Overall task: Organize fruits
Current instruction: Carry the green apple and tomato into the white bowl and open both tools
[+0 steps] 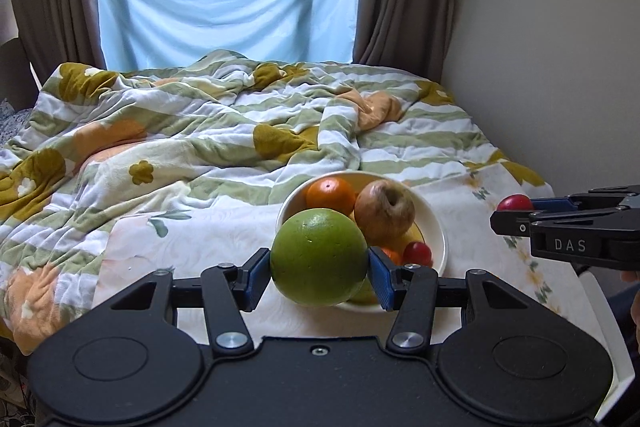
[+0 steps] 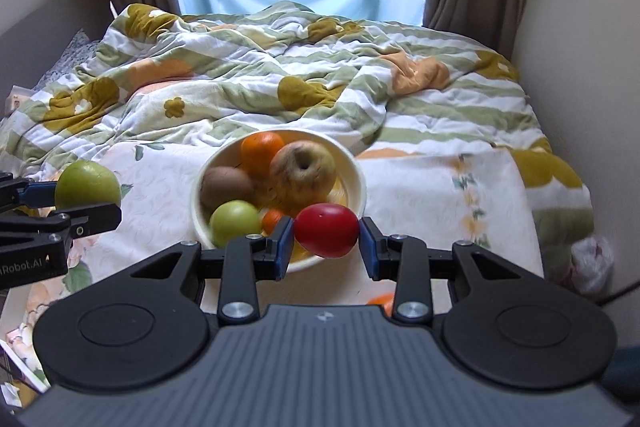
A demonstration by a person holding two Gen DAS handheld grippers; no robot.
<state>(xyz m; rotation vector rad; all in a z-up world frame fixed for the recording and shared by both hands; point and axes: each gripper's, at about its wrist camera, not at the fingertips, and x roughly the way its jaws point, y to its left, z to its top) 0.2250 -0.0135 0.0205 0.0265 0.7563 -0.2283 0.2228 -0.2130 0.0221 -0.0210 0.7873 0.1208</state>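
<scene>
holding a green fruit (image 1: pixel 319 262) clamped in our left hand-held gripper (image 1: pixel 319 277) just in front of the bowl (image 1: pixel 438 231), we grip a red fruit (image 2: pixel 327 230) in our right hand-held gripper (image 2: pixel 326 247) over the bowl's near rim, above the desk (image 1: pixel 192 243).
</scene>
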